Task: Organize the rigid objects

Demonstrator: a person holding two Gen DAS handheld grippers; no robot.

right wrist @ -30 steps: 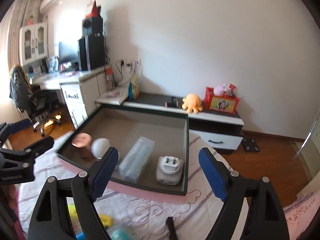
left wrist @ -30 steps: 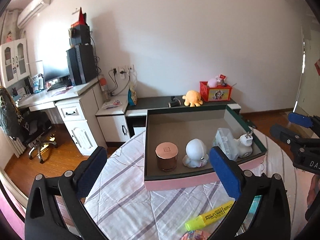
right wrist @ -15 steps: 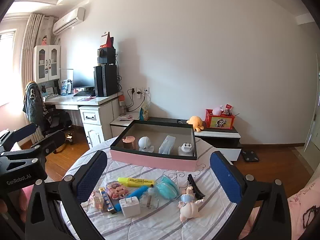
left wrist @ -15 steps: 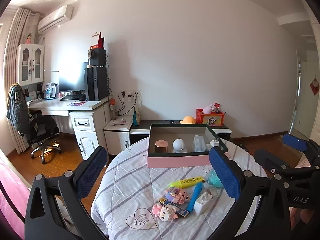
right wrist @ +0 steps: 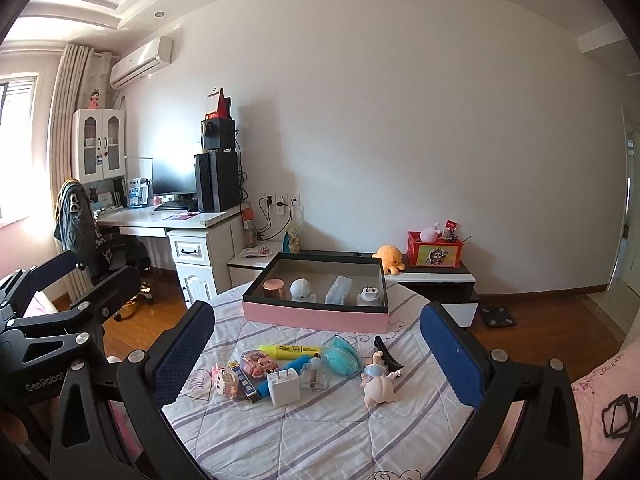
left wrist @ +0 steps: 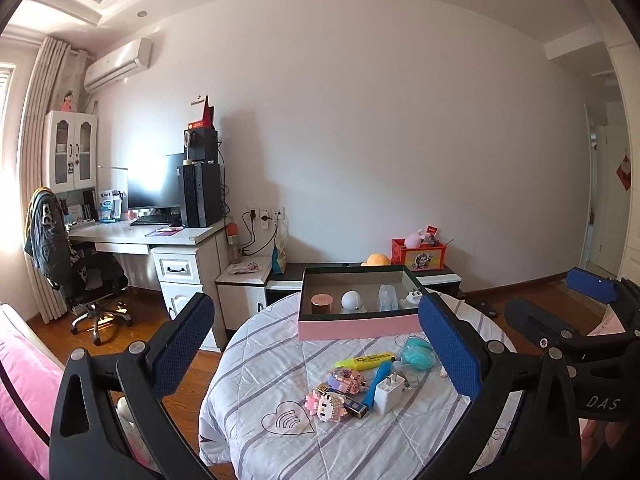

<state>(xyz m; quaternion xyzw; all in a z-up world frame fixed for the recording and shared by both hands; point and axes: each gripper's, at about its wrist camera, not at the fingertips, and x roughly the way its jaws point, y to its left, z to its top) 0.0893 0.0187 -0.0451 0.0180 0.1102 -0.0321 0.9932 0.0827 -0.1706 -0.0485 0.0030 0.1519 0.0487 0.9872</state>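
Note:
A pink box with a dark rim [left wrist: 356, 326] [right wrist: 316, 316] stands at the far side of the round table. Inside it sit a copper cylinder [left wrist: 322, 304], a white round gadget [left wrist: 353, 301], a clear case [left wrist: 387, 298] and a white plug [left wrist: 414, 297]. Loose items lie nearer: a yellow highlighter [left wrist: 366, 361] [right wrist: 290, 349], a white charger [left wrist: 389, 394] [right wrist: 285, 388], pink block figures [left wrist: 325, 404], a teal object [right wrist: 340, 354] and a small doll [right wrist: 378, 384]. My left gripper [left wrist: 316, 344] and right gripper [right wrist: 316, 352] hang open and empty, back from the table's near edge.
The table wears a striped quilt [left wrist: 280, 380]. Behind it run a low dark cabinet [right wrist: 436, 276] with an orange plush and a red box, and a white desk [left wrist: 160, 236] with a computer. An office chair [left wrist: 80, 272] stands left, with pink bedding on both sides.
Both grippers have drawn back from the box and risen, so the loose items on the table now show. The right jaws stand wider than a second ago.

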